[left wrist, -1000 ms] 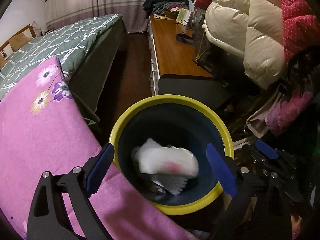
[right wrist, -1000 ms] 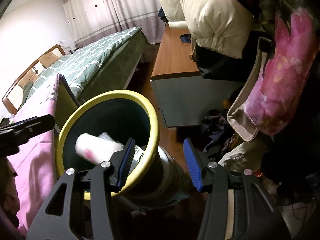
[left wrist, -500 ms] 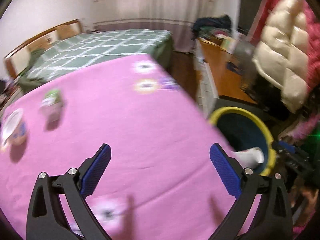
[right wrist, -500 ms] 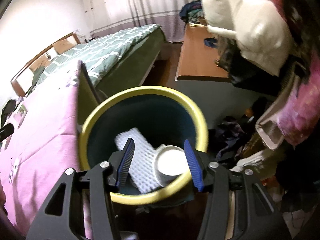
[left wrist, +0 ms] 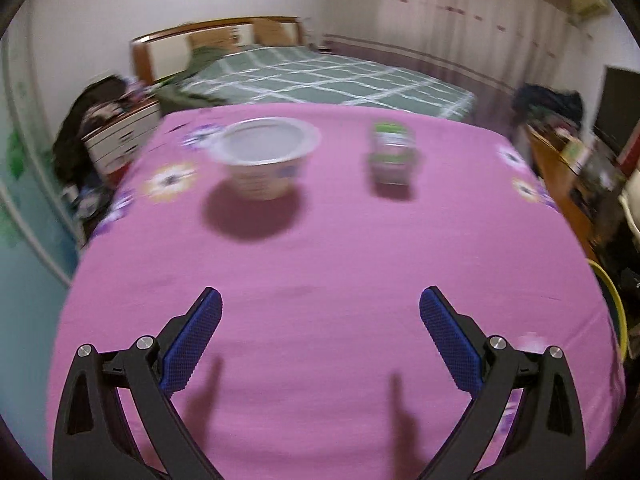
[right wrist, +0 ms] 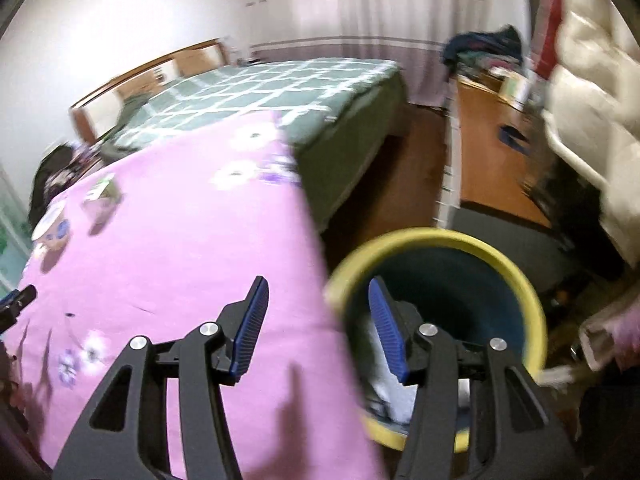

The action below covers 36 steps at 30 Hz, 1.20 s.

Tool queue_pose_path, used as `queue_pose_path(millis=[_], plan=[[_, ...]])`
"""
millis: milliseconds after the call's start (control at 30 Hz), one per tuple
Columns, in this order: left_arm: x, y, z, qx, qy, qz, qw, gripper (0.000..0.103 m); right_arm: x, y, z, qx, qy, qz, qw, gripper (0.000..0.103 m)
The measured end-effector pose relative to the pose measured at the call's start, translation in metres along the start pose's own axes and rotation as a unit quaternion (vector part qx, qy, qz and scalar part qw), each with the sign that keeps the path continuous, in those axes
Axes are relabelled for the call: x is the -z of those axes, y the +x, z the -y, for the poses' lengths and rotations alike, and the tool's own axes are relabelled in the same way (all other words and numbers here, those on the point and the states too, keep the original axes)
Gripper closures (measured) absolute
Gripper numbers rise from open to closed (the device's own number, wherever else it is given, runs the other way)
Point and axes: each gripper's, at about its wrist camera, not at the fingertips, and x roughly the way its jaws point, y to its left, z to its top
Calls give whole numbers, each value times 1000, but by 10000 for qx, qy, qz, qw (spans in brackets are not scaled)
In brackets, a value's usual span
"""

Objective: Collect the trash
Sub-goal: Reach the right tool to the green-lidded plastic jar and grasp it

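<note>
On the pink flowered tablecloth (left wrist: 320, 248) a white paper cup (left wrist: 266, 160) stands at the far left, with a small green carton (left wrist: 392, 158) to its right. My left gripper (left wrist: 320, 308) hovers over the near part of the table, well short of both, open wide and empty. My right gripper (right wrist: 318, 292) is open and empty over the table's right edge, beside the yellow-rimmed dark bin (right wrist: 520, 276). White trash (right wrist: 384, 380) lies inside the bin. The cup (right wrist: 50, 226) and carton (right wrist: 102, 196) also show far left in the right wrist view.
A bed with a green checked cover (left wrist: 320, 76) stands behind the table. A wooden desk (right wrist: 492, 168) with clutter and puffy coats (right wrist: 592, 92) lines the right side. The bin's rim (left wrist: 612, 300) peeks past the table's right edge. Dark floor (right wrist: 396, 184) separates bed and desk.
My left gripper swung from above the bin to over the pink table and now faces the cup and carton. My right gripper shifted left from the bin to the table's edge.
</note>
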Motion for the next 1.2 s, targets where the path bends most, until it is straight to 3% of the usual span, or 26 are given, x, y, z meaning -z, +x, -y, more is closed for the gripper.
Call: queue_pose_path(millis=[200,333,467,600,767,867,1200], plan=[[5,14,-65,-94,-538,-119,9984,5,-34,29,-97,-723,-508,-164,9959,53],[4,20,-70,61,-651,-178,9977,5,-58,53,-162,-1238,-649,-324,9896,52],[3,21,-61,164,-688,-205,9973,5,-74,73,-223,-1346,-903,-413,9859,52],[3,22,-63,281,-889,-280,9952,5,-87,95,-261,-1315,-975,-481,9853,51],[3,24,-57,286,-772,-292,9962,5,-94,126,-287,-1123,-890,-655,9875,46],[3,23,-56,306,-786,-295,9960,5,-95,143,-297,-1033,-837,-711,9886,36],[4,25,-55,326,-811,-316,9957,5,-92,166,-332,-695,-1092,-634,9896,34]])
